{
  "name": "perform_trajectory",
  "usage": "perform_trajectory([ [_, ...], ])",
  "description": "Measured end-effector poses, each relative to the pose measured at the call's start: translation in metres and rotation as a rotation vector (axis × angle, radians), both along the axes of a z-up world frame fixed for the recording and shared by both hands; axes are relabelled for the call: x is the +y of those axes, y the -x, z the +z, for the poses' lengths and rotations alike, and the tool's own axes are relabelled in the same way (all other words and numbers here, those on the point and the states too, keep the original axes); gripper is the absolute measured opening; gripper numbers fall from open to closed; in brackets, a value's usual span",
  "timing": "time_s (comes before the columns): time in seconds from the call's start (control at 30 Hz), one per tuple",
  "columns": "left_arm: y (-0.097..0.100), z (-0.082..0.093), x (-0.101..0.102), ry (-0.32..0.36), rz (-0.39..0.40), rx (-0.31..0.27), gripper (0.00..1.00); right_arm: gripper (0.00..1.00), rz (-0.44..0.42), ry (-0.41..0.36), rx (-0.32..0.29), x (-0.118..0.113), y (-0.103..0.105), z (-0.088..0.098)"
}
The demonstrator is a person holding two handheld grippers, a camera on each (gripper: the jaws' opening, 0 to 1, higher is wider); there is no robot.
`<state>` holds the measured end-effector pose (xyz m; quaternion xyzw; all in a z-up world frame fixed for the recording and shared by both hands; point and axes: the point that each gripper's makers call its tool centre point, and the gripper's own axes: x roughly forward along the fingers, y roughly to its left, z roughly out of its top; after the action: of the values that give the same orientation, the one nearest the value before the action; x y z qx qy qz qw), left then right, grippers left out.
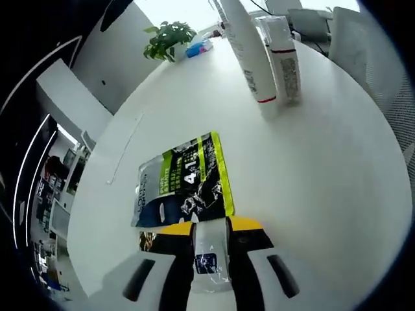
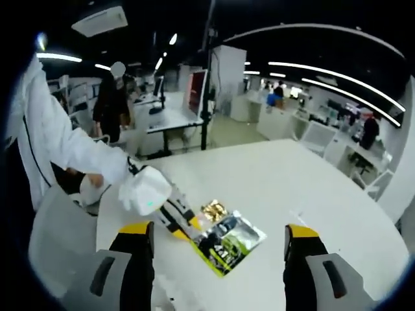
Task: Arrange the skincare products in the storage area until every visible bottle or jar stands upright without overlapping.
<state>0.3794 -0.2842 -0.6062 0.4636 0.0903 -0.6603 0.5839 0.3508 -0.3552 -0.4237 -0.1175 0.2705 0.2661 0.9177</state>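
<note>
In the left gripper view, the left hand-held gripper (image 1: 209, 259) pinches the near edge of a flat sachet (image 1: 187, 181) lying on the white tabletop (image 1: 324, 168), the pack stretching toward 12 o'clock. Two tubes (image 1: 266, 55) stand upright at 1 o'clock, well apart from it. In the right gripper view, the right hand-held gripper (image 2: 217, 249) is spread wide, the sachet (image 2: 228, 243) lying between its jaws, farther off.

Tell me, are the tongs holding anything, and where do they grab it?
The left tongs pinch the black-and-green packet by its clear end nearest them. The right tongs are open and hold nothing.
</note>
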Motion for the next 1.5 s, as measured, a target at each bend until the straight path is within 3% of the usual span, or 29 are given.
perform_trajectory([
  [0.27, -0.006, -0.001, 0.001, 0.005, 0.055, 0.140, 0.26, 0.83, -0.019, 0.019, 0.093, -0.023, -0.023, -0.044],
  [0.77, 0.002, -0.005, -0.001, 0.023, 0.230, 0.296, 0.35, 0.77, 0.000, 0.056, 0.235, -0.052, -0.043, -0.116],
  [0.9, 0.011, -0.008, -0.004, 0.023, 0.292, 0.397, 0.39, 0.74, 0.009, 0.050, 0.261, -0.058, -0.051, -0.134],
  [1.1, 0.013, -0.006, -0.007, 0.036, 0.346, 0.421, 0.42, 0.70, 0.021, 0.059, 0.280, -0.062, -0.066, -0.151],
  [1.33, -0.002, -0.008, -0.009, 0.054, 0.408, 0.422, 0.40, 0.67, 0.050, 0.046, 0.294, -0.055, -0.086, -0.167],
  [1.5, -0.003, -0.008, -0.012, 0.071, 0.443, 0.422, 0.40, 0.63, 0.032, 0.015, 0.318, -0.043, -0.085, -0.178],
])
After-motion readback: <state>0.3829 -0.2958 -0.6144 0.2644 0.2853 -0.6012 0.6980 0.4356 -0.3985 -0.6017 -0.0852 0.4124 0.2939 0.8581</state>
